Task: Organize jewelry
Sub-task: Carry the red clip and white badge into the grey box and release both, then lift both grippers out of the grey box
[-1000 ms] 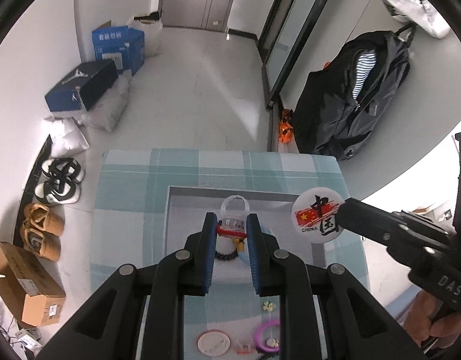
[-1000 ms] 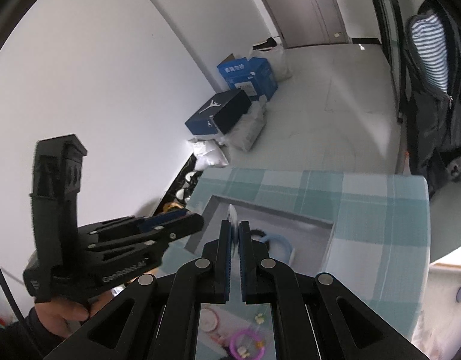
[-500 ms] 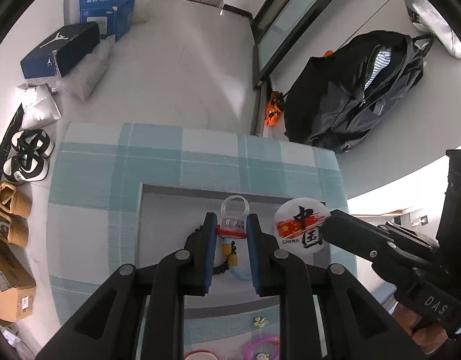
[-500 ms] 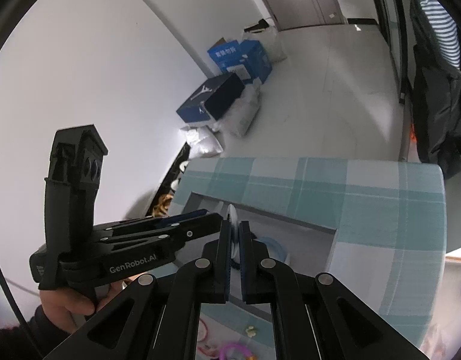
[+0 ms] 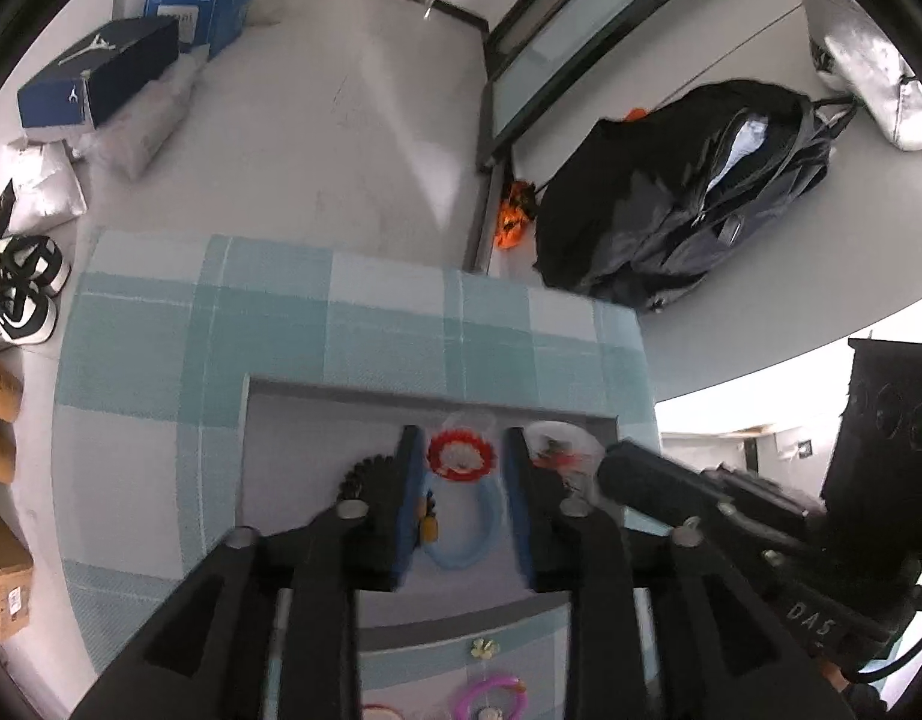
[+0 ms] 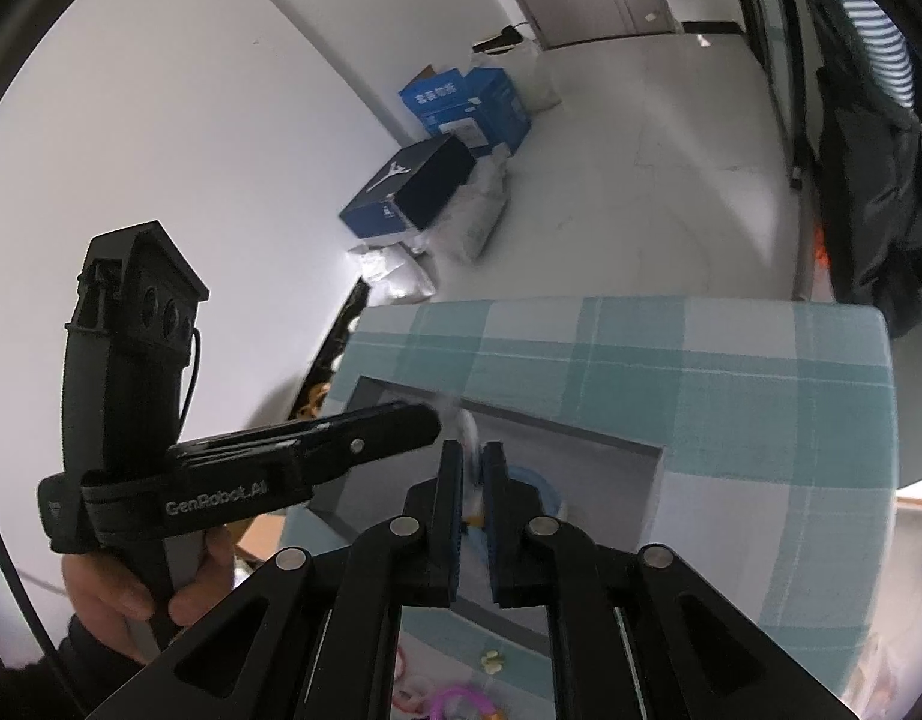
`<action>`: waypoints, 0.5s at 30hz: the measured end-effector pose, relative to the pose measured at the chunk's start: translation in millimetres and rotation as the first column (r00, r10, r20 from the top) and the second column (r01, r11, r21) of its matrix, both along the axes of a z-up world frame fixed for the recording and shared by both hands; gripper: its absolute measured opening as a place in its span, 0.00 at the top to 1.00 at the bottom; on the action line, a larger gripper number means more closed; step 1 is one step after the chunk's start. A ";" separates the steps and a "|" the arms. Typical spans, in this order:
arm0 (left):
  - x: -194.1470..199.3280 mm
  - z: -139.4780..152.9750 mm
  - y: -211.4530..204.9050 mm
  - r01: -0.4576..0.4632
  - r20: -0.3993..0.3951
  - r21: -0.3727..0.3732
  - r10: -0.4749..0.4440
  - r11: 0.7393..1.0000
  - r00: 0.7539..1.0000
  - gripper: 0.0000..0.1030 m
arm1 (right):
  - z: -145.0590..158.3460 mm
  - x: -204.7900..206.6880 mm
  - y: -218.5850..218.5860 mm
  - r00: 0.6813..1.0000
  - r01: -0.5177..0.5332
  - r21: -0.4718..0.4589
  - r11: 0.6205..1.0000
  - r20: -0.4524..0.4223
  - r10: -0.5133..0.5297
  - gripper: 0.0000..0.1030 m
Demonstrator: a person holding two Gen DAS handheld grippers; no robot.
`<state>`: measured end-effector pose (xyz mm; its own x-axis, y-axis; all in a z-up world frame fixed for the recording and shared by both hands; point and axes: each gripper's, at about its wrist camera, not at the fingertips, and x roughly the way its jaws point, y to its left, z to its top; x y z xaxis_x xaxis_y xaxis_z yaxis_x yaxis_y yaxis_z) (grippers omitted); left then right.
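Now, against the frames half a second and one second back, both grippers have come down and forward over the grey tray (image 5: pixel 317 396) on the checked counter (image 5: pixel 161 360).

Right gripper (image 6: pixel 472 468): jaws nearly shut on the thin round badge (image 5: pixel 560 450), held edge-on between the blue pads. One second ago the badge sat clear above the tray's right rim, its printed face turned toward the left camera. It is now lower, inside the tray's far right corner, blurred by motion. I cannot tell whether it touches the tray floor.

Left gripper (image 5: pixel 461 468): jaws apart, nothing between them. It hovers over the red-rimmed piece (image 5: pixel 461 456), which sits just beyond the light blue bangle (image 5: pixel 461 534). A dark bead bracelet (image 5: pixel 365 474) lies to the left of the left jaw, partly hidden by it. These three pieces kept their places in the tray; only the camera's approach makes them look larger.

Reading: the badge is at the point of being set down, so this placement is nearly done. Release not yet seen.

Remaining work, judged from what lies outside the tray: a small yellow flower piece (image 5: pixel 484 649) and a pink ring (image 5: pixel 488 699) on the counter nearer the person, well apart from the tray's contents. Task looks partway through.

Risk: a thin disc held edge-on may roll or tip when released.
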<state>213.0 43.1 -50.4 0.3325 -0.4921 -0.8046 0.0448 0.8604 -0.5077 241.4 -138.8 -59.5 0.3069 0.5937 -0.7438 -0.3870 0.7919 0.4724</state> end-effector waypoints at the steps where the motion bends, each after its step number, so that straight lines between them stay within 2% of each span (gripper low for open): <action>1: -1.5 0.2 0.3 0.001 0.001 0.002 -0.001 1.000 1.000 0.50 | 1.6 -1.0 -0.5 1.000 -0.007 0.004 1.000 0.009 0.007 0.91; 2: -3.5 1.1 1.5 -0.008 0.011 0.006 0.008 1.000 1.000 0.39 | 2.8 -1.9 -0.4 1.000 -0.008 -0.003 1.000 0.017 0.008 0.89; 4: -8.9 6.4 5.3 -0.031 0.049 0.012 0.030 0.999 0.998 0.38 | 4.9 -4.4 -2.3 0.999 -0.010 -0.017 1.000 0.032 0.010 0.86; 8: -16.8 12.0 8.2 -0.050 0.073 0.053 0.046 0.997 0.996 0.38 | 8.5 -7.9 -9.2 0.999 0.005 -0.003 1.000 0.035 -0.005 0.84; 11: -22.9 11.1 10.6 -0.073 0.075 0.062 0.068 0.995 0.995 0.38 | 10.4 -10.9 -14.9 0.999 0.023 0.002 1.000 0.036 -0.023 0.74; 15: -34.2 16.7 10.8 -0.092 0.108 0.143 0.077 0.985 0.991 0.38 | 15.7 -18.3 -19.1 0.998 0.033 0.008 0.999 0.051 -0.034 0.65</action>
<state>178.8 54.0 -33.7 0.4517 -0.3373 -0.8260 0.0134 0.9282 -0.3718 223.1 -157.9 -43.9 0.3644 0.5876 -0.7225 -0.3840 0.8016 0.4582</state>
